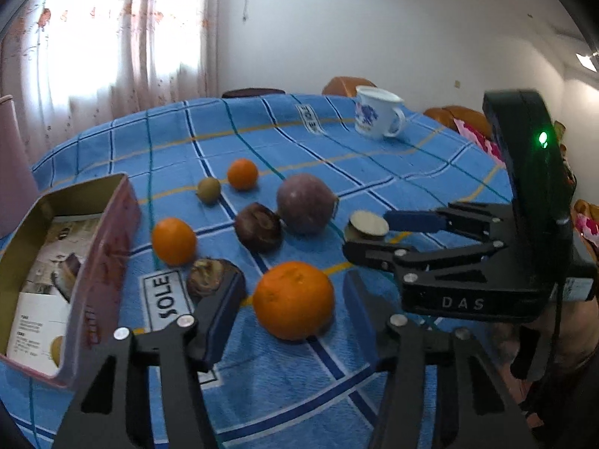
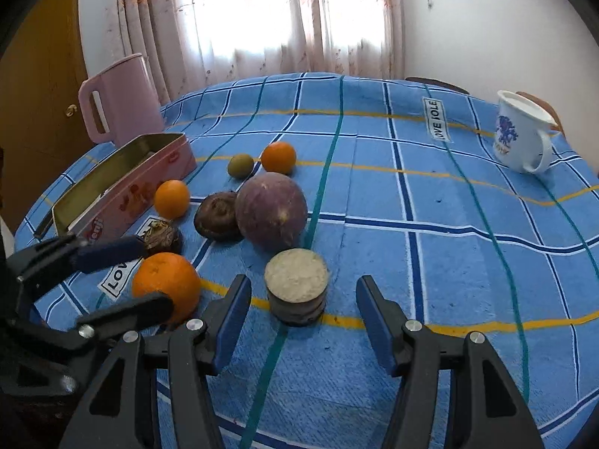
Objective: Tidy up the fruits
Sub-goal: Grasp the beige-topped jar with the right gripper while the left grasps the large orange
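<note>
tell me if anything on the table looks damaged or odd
Two dark brown, shrivelled fruits look wrinkled, perhaps dried out, beside the smooth oranges. A flat-topped cut cylinder piece stands upright near the big purple round fruit. Nothing is spilled.

Daylit through blown-out far curtain (image 2: 262,18); soft shadows near fruit; fisheye bending, dark vignetting at edges; slight blur.

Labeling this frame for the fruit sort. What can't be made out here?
- Pink tin contents: right wrist view, near wall hides the inside; left wrist view shows only printed paper, text too blurred.
- Pink jug: left wrist view, cut off by the edge.
- Nearest orange: right wrist view, left gripper covers its lower side.
</note>
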Available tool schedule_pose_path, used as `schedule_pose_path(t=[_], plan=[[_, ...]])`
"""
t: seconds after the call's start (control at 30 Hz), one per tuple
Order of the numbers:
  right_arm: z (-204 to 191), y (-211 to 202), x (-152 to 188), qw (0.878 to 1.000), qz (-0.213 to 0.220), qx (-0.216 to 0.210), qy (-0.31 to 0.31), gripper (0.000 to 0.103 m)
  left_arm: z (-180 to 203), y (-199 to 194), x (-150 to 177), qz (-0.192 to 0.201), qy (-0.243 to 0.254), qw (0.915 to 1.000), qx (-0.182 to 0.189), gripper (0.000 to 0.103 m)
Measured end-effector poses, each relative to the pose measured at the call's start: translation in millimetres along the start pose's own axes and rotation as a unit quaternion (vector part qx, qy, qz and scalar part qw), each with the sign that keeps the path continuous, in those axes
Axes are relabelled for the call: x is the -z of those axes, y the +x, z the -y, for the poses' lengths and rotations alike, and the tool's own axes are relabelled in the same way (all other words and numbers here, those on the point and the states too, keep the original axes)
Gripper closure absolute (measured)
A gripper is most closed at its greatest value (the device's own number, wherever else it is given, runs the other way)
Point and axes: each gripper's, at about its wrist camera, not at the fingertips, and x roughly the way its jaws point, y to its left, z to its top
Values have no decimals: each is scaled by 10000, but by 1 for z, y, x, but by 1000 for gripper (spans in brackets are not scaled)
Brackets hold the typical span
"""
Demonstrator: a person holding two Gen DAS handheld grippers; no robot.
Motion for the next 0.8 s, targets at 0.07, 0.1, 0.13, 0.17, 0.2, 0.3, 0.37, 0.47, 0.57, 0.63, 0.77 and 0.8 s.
schedule_pose_path(t=[0.07, 0.1, 0.13, 0.17, 0.2, 0.3, 0.37, 0.47, 0.57, 0.63, 0.77, 0.8], plan=[[0, 3, 0, 9999, -82, -70, -30, 50, 0, 4, -1, -93, 3, 9999, 75, 47], [0, 4, 0, 9999, -105, -130, -18, 59, 0, 6, -2, -140, -8, 9999, 69, 49], [1, 4, 0, 9998, -92, -161, 9, 66, 1, 7, -3, -151, 5, 9999, 46, 50], [2, 2, 1, 9998, -65, -183, 35, 68, 2, 7, -3, -151, 32, 9999, 32, 50], [2, 1, 1, 9998, -26, -190, 23, 68, 2, 8, -3, -150, 44, 9999, 10, 52], [-3, -5, 3, 9998, 158, -120, -88, 68, 0, 6, -3, -110, -43, 9999, 46, 54], [-3, -11, 5, 9995, 290, -68, -113, 68, -1, 3, -3, -37, -63, 9999, 81, 55], [-3, -18, 6, 9986, 502, -79, -118, 68, 0, -2, -2, 140, -28, 9999, 14, 55], [-6, -26, 9, 9972, 724, -33, -197, 68, -1, -8, -1, 313, -28, 9995, -35, 55], [-7, -29, 10, 9964, 814, -27, -235, 68, -2, -10, -1, 407, -37, 9991, -58, 55], [-9, -34, 11, 9947, 990, -40, -267, 68, -6, -15, -2, 587, -116, 9981, -118, 55], [-9, -35, 12, 9942, 1039, -39, -284, 68, -7, -17, -2, 640, -138, 9978, -141, 55]])
